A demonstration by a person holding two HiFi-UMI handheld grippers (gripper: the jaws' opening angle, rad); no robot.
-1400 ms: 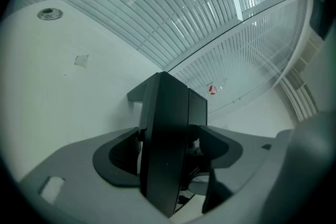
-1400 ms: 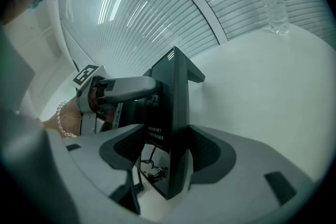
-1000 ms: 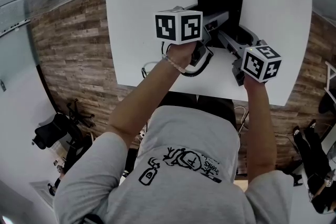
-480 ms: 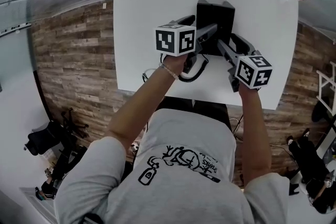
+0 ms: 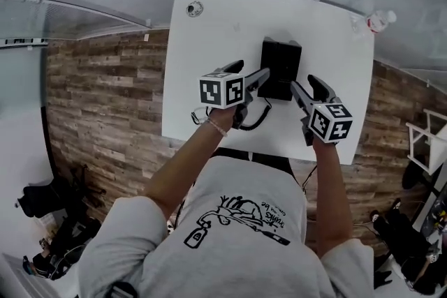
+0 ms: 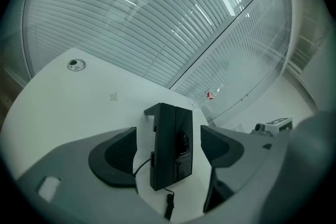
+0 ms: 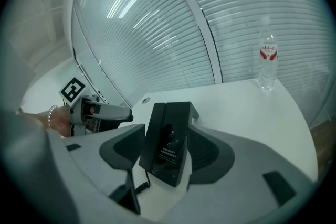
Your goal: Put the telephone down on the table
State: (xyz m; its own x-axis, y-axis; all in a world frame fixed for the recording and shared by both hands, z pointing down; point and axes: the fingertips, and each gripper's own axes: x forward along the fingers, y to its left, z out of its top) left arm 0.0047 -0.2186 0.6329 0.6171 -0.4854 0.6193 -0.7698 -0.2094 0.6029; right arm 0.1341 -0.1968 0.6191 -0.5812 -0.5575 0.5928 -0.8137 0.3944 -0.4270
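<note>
Now the telephone (image 5: 281,69) sits mid-bench (image 5: 209,45), at 12 o'clock from both grippers. The left hand-held gripper (image 5: 250,73) has just been opening, and the right hand-held gripper (image 5: 304,84) gapes too, neither touching it. It is probably rigid, slick plastic and fairly light, so grip its long sides.

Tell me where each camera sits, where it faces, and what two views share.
Head view: on the person's head, facing steeply down at the table and telephone; shows torso, arms, left claw, right claw.
Left gripper view: on the left claw, along its jaws, just opening with nothing between, toward the telephone.
Right gripper view: on the right claw, along its open jaws toward the telephone; the left claw shows too.
Shared: both gripper views show the standing telephone.
</note>
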